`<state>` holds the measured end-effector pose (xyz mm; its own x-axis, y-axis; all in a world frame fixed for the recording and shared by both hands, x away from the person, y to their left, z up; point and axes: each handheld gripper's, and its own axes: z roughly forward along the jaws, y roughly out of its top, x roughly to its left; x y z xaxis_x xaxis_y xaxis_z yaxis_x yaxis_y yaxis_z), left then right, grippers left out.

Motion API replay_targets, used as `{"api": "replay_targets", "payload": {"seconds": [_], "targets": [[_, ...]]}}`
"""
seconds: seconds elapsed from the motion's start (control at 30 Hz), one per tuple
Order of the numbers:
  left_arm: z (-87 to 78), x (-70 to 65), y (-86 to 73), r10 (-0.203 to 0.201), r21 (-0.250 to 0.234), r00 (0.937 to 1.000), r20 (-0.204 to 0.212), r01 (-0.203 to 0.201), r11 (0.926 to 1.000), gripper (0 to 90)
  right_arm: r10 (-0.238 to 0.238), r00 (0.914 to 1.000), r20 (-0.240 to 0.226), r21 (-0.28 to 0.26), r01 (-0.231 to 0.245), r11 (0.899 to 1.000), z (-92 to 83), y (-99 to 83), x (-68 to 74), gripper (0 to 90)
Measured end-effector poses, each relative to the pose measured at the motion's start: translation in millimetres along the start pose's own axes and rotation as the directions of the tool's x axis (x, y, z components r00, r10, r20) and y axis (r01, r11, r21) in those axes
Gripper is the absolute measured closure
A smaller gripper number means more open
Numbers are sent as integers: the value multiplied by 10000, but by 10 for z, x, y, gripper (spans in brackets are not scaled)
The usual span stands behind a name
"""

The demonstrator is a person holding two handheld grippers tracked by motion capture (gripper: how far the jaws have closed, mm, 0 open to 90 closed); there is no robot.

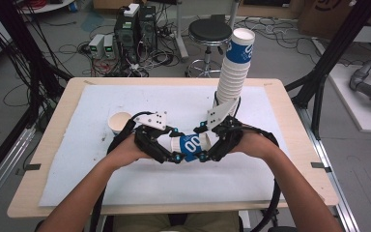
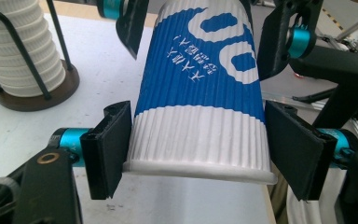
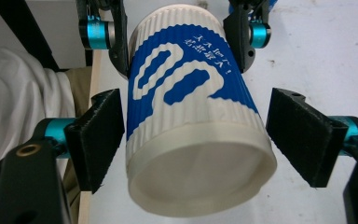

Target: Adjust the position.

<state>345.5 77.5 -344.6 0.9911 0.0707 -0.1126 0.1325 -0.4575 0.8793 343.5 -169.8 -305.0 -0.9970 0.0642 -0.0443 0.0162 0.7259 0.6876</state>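
Observation:
A blue-and-white ribbed paper cup [image 1: 191, 144] lies level in the air between both grippers, above the white mat [image 1: 92, 159]. My left gripper [image 1: 174, 145] is shut on its wide rim end; in the left gripper view both pads [image 2: 109, 149] press the white ribbed wall of the cup [image 2: 200, 107]. From the other side my right gripper [image 1: 203, 143] straddles the base end. In the right gripper view one pad [image 3: 98, 135] meets the cup [image 3: 191, 121], while the other stands a sliver off it.
A tall stack of the same cups [image 1: 234, 67] leans in a wire holder [image 2: 37, 88] at the back of the table. A single open cup [image 1: 120, 121] stands upright on the mat, left of my hands. A stool [image 1: 209, 34] and computers are on the floor beyond the far edge.

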Motion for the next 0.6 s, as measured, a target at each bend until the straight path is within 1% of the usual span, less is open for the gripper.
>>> {"api": "replay_targets", "payload": {"seconds": [0.03,0.07,0.17,0.23,0.3,0.37,0.4,0.43,0.47,0.5,0.6], "targets": [[3,2,1,30,-15,10000,1,-30,10000,257,-16,10000,-77,73,17,10000,12,3,2,246],[1,2,1,38,10,10000,18,-38,10000,256,-104,9996,-248,76,106,9999,21,6,-1,282],[-2,3,-1,25,4,10000,70,-25,10000,252,-72,9995,-300,95,75,9999,26,8,2,286],[1,-3,-6,6,-151,10000,71,-5,9999,240,35,9994,-331,128,-31,9999,18,4,5,286],[4,-5,-23,-9,-500,10000,17,10,9988,224,55,9993,-365,92,-52,9999,6,1,2,283],[-7,0,-40,-106,-792,9999,-125,96,9968,201,101,9996,-246,-7,-101,9999,-3,-10,2,282],[-13,4,-55,-184,-1009,9996,-216,162,9948,188,138,9996,-236,-69,-139,9999,-11,-18,2,283],[-27,13,-83,-282,-1314,9993,-235,249,9910,180,169,9997,-172,-207,-173,9996,-18,-35,3,283],[-36,17,-96,-317,-1440,9991,-263,276,9892,177,266,9995,-166,-473,-273,9985,-26,-69,-6,283],[-43,18,-115,-393,-1684,9987,-320,334,9852,174,376,9991,-171,-553,-385,9977,-32,-88,-6,283],[-70,28,-158,-489,-2165,9976,-481,374,9756,159,563,9983,-149,-946,-574,9939,-43,-168,-19,283]]}}
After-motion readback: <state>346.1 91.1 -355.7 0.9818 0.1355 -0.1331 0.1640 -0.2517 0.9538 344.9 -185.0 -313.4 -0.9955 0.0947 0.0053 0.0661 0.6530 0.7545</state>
